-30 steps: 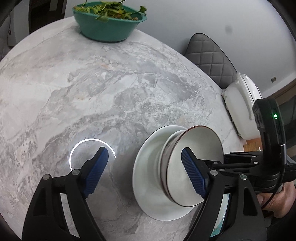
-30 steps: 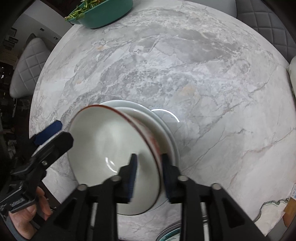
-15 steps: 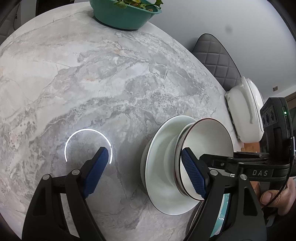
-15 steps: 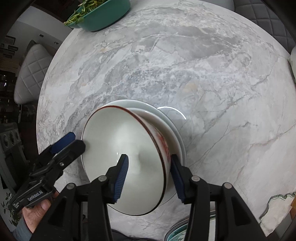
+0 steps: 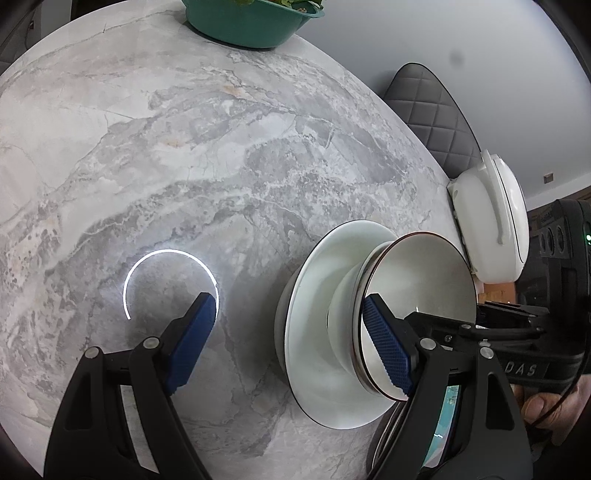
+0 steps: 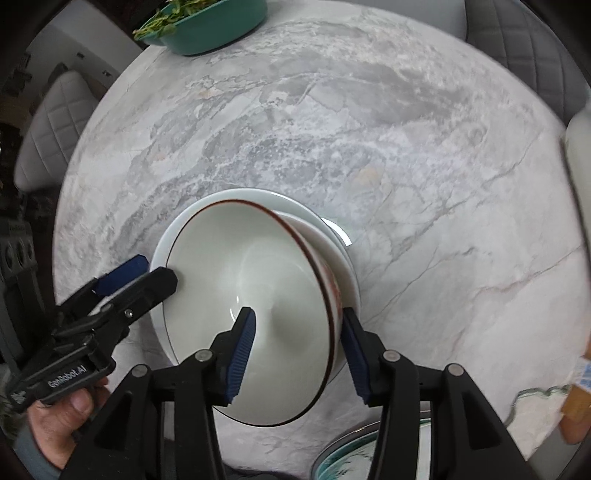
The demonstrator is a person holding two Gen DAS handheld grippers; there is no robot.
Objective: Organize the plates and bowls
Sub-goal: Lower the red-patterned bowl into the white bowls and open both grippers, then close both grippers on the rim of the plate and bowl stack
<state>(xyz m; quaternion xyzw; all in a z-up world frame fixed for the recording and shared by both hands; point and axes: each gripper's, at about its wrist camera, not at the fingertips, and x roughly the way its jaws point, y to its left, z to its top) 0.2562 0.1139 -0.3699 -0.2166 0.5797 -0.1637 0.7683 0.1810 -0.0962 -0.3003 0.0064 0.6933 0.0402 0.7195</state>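
A white bowl with a dark red rim (image 6: 258, 288) stands on a white plate (image 6: 258, 195) on the marble table (image 6: 406, 166). My right gripper (image 6: 297, 314) points down over the bowl's near rim, one pad inside, one outside; both stand off the wall, so it is open. My left gripper (image 5: 288, 301) is open with nothing between its fingers, low over the table just left of the plate (image 5: 317, 295) and bowl (image 5: 424, 280). In the right wrist view the left gripper (image 6: 136, 273) lies at the plate's left edge, held by a hand.
A teal bowl of greens (image 5: 251, 22) sits at the table's far edge. A white lidded container (image 5: 491, 221) stands at the right edge, a grey quilted chair (image 5: 436, 110) behind it. A teal-patterned plate (image 6: 369, 454) lies near the front edge.
My right gripper's jaws have spread apart and let go of the bowl's rim; the bowl stays on the plate. The left gripper has rolled slightly and remains open.
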